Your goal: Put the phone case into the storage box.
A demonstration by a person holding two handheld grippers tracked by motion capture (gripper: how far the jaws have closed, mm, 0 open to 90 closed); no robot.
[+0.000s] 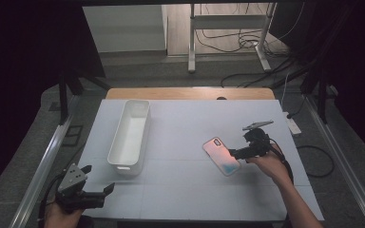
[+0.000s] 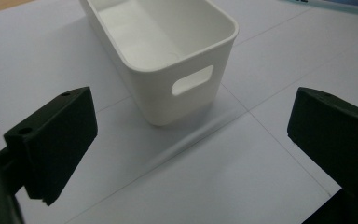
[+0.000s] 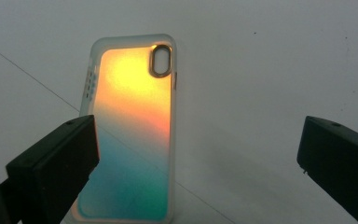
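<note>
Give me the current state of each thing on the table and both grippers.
Phone case: lying flat on the table, camera-hole side up, not gripped.
White bin: upright, empty as far as shown.
Right gripper: open, jaws wide, left jaw over the case's edge.
Left gripper: open, holding nothing, facing the bin's handle end.

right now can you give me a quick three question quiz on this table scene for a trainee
1. True or false: the iridescent orange-to-teal phone case lies inside the long white plastic bin.
2. Which gripper is beside the case: A left gripper, B right gripper?
3. Fill in: both grippers' jaws stand ____.

Key: 1 false, it lies flat on the white table; 2 B; 3 open.
</note>
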